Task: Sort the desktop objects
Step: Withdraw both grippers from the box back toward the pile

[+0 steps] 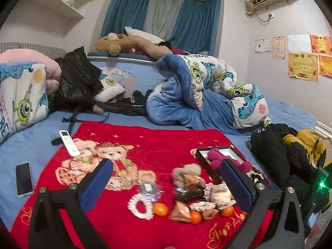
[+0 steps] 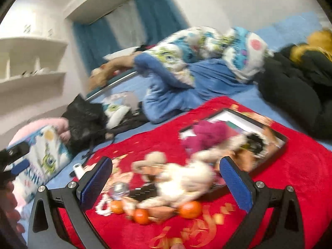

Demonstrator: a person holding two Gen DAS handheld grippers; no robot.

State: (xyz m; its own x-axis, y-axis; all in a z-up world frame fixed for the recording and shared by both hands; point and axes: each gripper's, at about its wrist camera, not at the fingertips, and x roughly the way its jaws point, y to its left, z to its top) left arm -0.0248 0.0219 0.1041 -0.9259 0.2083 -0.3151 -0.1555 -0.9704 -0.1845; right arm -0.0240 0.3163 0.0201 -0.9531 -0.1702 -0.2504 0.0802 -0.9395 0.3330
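Observation:
A pile of small things lies on a red blanket (image 1: 145,145): three oranges (image 1: 160,209), a pink bead bracelet (image 1: 139,206), a clear round jar (image 1: 149,188), triangular packets (image 1: 180,212), a dark hair clip (image 1: 187,196) and fluffy hair ties (image 1: 187,170). A black box (image 1: 226,155) holds a magenta plush (image 1: 217,155). My left gripper (image 1: 166,184) is open and empty above the pile. My right gripper (image 2: 166,178) is open and empty over the same pile (image 2: 178,184); its view is blurred. The oranges (image 2: 189,208) and box (image 2: 276,132) show there too.
A white remote (image 1: 68,143) lies at the blanket's far left edge, a phone (image 1: 24,178) on the blue sheet beside it. Bunched quilts (image 1: 207,91), black clothes (image 1: 276,155), a black bag (image 1: 76,78) and plush toys (image 1: 132,45) surround the blanket.

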